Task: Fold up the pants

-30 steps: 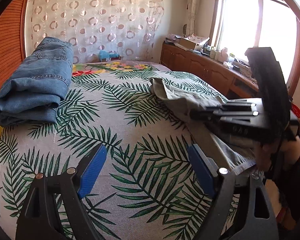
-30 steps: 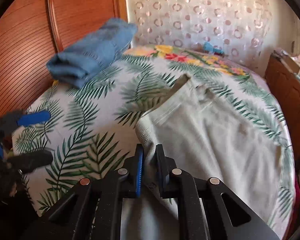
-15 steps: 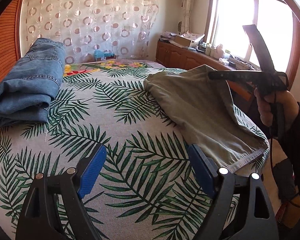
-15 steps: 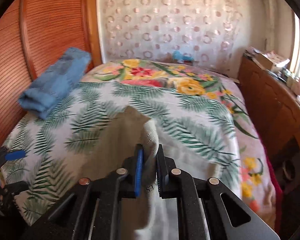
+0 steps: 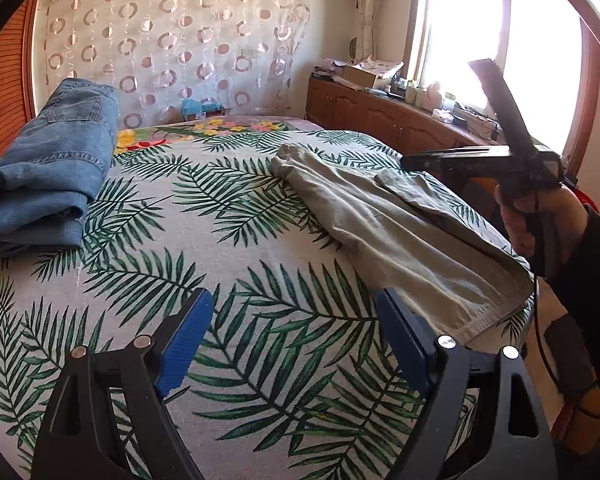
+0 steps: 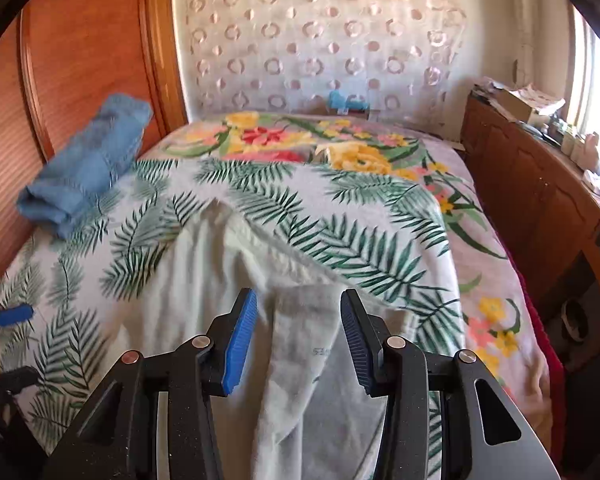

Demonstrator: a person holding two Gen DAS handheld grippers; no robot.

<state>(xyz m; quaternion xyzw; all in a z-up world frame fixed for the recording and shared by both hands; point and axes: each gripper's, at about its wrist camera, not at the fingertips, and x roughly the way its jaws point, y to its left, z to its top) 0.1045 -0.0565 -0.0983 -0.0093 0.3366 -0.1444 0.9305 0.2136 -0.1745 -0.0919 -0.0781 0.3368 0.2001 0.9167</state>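
Khaki pants (image 5: 400, 232) lie lengthwise along the right side of the bed, one half laid over the other, and they fill the near middle of the right wrist view (image 6: 220, 280). My right gripper (image 6: 299, 320) hovers just above them and its jaws are opening. A strip of the cloth shows between the jaws, but the pads are clear of it. In the left wrist view a hand holds the right gripper (image 5: 406, 161) over the pants' far edge. My left gripper (image 5: 294, 320) stands wide open over bare bedspread left of the pants' hem, with nothing between its fingers.
Folded blue jeans (image 5: 48, 168) rest at the bed's far left, by the wooden headboard (image 6: 80, 60). The leaf-print bedspread (image 5: 220, 240) covers the bed. A wooden sideboard (image 6: 540, 200) with clutter runs along the right under the window. The bed's edge drops off at the right.
The right gripper swung the pinched edge of the pants across the bed, then its jaws parted and the cloth dropped onto the pants. The left gripper stayed put, open.
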